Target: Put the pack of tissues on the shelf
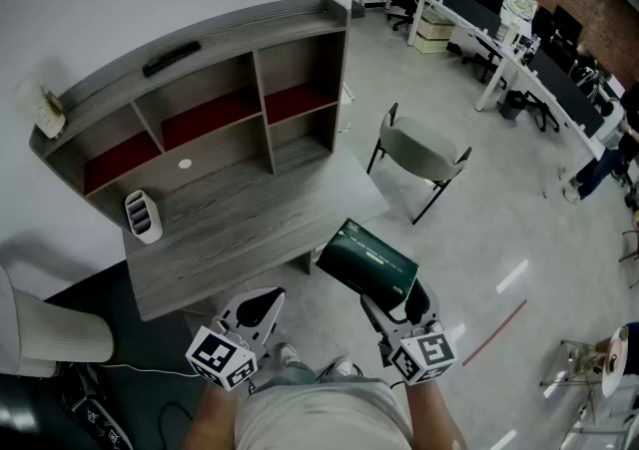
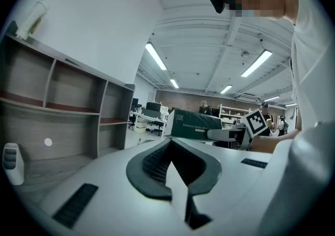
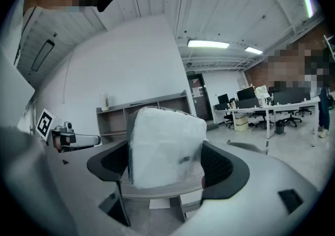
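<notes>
The dark green pack of tissues [image 1: 367,260] is clamped in my right gripper [image 1: 394,303], held in the air just off the desk's front right corner. In the right gripper view its pale wrapped end [image 3: 165,146] fills the gap between both pads. My left gripper [image 1: 262,306] hangs beside it at the desk's front edge, jaws together with nothing between them [image 2: 170,146]. The grey wooden shelf unit [image 1: 200,79] with open compartments stands at the back of the desk [image 1: 250,228], well ahead of both grippers.
A white ribbed holder [image 1: 143,216] stands on the desk's left side. A black bar [image 1: 170,59] lies on the shelf's top board and a pale object [image 1: 42,109] sits at its left end. A grey chair [image 1: 424,154] stands right of the desk.
</notes>
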Demonstrator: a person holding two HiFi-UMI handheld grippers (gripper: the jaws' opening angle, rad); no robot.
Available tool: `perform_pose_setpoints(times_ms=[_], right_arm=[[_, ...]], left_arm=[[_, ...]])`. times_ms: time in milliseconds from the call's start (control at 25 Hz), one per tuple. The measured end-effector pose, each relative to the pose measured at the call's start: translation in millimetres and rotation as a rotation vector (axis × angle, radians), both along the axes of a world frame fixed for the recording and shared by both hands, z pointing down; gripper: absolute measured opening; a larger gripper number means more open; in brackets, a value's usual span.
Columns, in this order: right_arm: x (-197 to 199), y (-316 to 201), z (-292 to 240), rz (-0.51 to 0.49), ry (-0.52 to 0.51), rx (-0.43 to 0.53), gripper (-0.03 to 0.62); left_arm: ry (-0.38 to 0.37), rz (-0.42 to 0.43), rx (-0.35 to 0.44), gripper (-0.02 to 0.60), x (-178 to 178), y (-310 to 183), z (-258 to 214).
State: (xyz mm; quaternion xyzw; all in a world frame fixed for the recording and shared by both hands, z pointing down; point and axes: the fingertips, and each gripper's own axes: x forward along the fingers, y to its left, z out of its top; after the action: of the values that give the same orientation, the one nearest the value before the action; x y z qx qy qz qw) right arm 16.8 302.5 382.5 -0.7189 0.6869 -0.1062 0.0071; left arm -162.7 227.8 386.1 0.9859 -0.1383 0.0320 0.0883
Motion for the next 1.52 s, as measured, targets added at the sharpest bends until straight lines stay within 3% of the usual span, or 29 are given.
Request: perform_pose_setpoints(times_ms=[440, 840, 1120, 1520], right_arm=[[-54.8, -56.6, -12.0, 0.035, 0.013, 0.030, 0.451], [-53.8, -105.9, -4.4, 0.031, 0.041, 0.014, 0.445], [4.0, -147.6, 13.5, 0.011, -0.003, 0.014, 0.445], [125.2, -240.2, 18.6, -0.119, -0.060, 0.002, 0.442]], left_arm=[[0.027, 0.052, -0.018, 0.014, -52.6, -56.4, 5.6], [0.021, 0.010, -0.044, 0.014, -62.4, -105.5, 21.5], [-0.017, -0.030, -0.052, 0.014, -15.5, -142.3, 32.7], [-0.058, -0.153, -0.078, 0.014, 103.2, -214.5, 27.9]])
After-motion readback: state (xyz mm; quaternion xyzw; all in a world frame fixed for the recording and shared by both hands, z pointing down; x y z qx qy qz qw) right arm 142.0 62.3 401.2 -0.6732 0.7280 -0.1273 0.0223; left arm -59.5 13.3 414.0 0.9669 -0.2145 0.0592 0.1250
